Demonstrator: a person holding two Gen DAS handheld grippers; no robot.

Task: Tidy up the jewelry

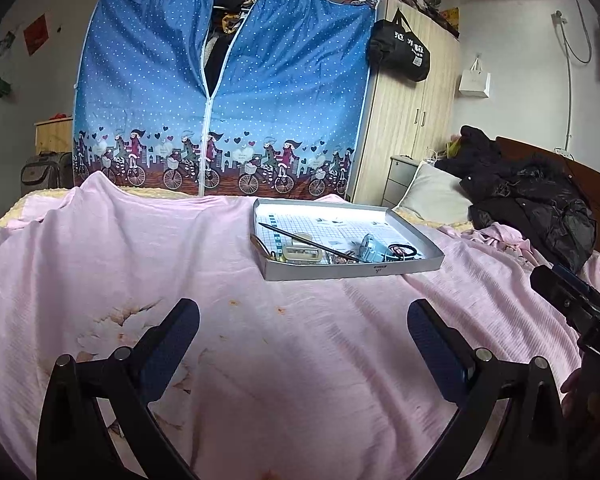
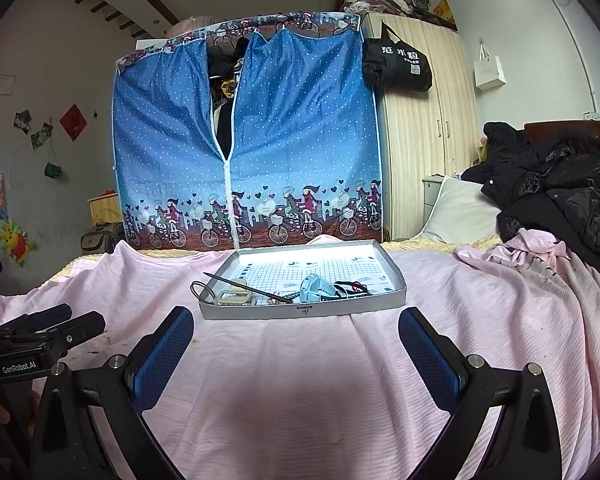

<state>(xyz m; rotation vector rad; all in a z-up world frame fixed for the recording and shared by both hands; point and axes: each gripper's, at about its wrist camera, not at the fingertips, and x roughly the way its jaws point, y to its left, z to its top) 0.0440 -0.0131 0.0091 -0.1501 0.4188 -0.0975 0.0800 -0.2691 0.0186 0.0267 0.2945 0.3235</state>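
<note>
Both wrist views face the tray [image 1: 352, 270] [image 2: 304, 312] low, near.

White lettering "GenRobot.AI" marks the left gripper [image 2: 40, 332] body; "DAS" shows on the right gripper [image 1: 572, 300]. The black bag [image 2: 398, 66] carries Chinese characters, possibly "范小粒".

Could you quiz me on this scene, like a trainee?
1. True or false: the left gripper is clamped on an item.
2. Where do the small accessories lie? A) in the shallow tray B) scattered across the pink blanket C) on the black coats
3. Fill in: the long dark stick lies ____ the tray.

Key: 1 false, both it and the right gripper are open and empty; 2 A; 3 inside, slanted over other pieces.
</note>
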